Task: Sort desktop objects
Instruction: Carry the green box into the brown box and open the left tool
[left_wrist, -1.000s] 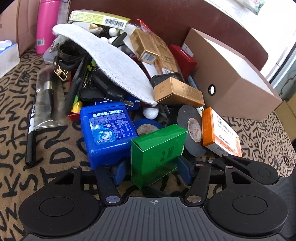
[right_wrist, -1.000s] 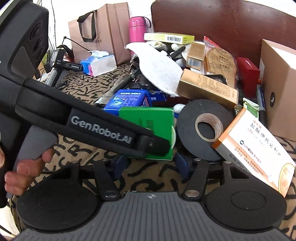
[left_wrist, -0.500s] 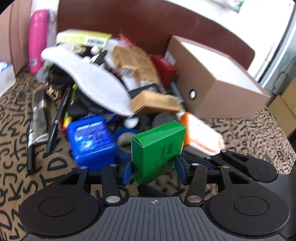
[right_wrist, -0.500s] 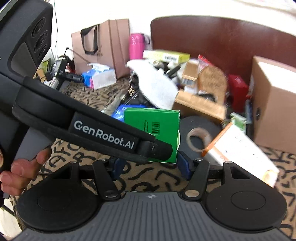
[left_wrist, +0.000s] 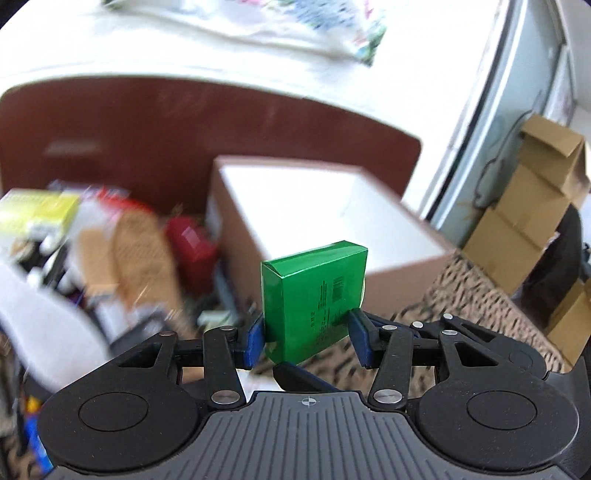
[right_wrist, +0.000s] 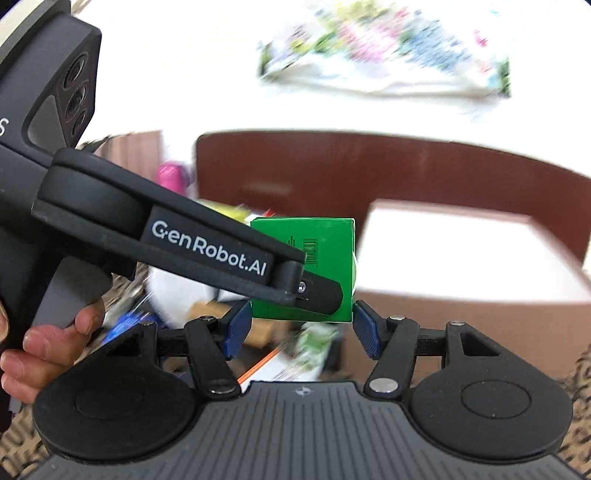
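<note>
Looming behind everything was the big brown cardboard box with a white top. Before it, the left gripper clamped the small green rectangular carton in mid-air, while the right gripper sat half open just beneath, holding nothing.

Glossy green carton; matt brown cardboard box; ribbed black plastic tongs.
</note>
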